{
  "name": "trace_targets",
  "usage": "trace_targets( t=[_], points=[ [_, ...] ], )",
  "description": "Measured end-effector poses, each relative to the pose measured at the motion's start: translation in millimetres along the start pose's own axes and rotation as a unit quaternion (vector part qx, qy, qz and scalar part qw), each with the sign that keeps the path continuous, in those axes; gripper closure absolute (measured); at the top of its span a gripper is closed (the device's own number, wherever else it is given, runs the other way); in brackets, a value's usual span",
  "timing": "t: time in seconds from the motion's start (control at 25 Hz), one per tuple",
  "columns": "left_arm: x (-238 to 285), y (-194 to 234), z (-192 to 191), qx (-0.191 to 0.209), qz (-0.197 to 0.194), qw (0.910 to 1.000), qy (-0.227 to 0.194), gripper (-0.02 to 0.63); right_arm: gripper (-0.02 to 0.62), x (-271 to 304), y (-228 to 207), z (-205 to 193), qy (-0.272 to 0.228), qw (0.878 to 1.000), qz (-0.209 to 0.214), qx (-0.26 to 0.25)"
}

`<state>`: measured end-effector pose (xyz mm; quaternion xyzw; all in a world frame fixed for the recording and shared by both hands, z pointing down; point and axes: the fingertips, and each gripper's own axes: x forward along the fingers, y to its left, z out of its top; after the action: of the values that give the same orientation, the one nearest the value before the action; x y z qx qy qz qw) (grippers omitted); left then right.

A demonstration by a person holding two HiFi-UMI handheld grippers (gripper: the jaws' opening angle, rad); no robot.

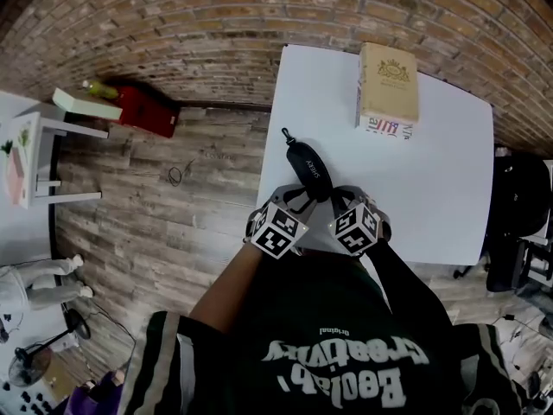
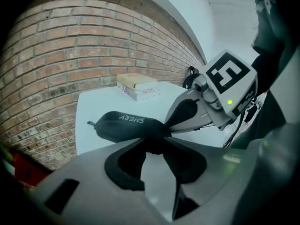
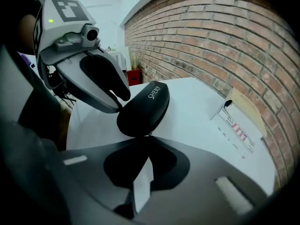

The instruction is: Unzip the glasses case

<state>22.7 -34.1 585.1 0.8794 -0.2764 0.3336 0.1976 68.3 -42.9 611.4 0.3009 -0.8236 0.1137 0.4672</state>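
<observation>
W/ the left claw (image 2: 154,146) wide & the right claw (image 3: 147,139) pinched shut at the glasses case (image 1: 304,167) end, a tug cd drag it off the tabletop (image 1: 432,171).

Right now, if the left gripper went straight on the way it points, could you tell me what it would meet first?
Most likely the black glasses case: its near end lies just at the open jaw tips of the left gripper.

A black oval zip-up glasses case (image 1: 307,171) with white lettering lies on a plain white square table (image 1: 432,188). The grey left gripper (image 2: 153,146) and grey right gripper (image 3: 147,139) carry cubes with black-and-white square markers. Red-brown brick wall (image 1: 173,15); tan cardboard box (image 1: 389,83) with a gold emblem.
</observation>
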Motion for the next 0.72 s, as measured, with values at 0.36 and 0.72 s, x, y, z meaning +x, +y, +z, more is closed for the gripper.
trace_targets(
  t=[0.36,0.72],
  points=[
    [-24,50,10,-0.052,0.071,0.9957,-0.029,0.503,0.583,-1,52,22,-0.041,0.996,0.072,-0.033],
    [-5,35,23,-0.080,0.022,0.9955,-0.046,0.512,0.581,13,55,31,-0.041,0.995,0.082,-0.046]
  ],
)
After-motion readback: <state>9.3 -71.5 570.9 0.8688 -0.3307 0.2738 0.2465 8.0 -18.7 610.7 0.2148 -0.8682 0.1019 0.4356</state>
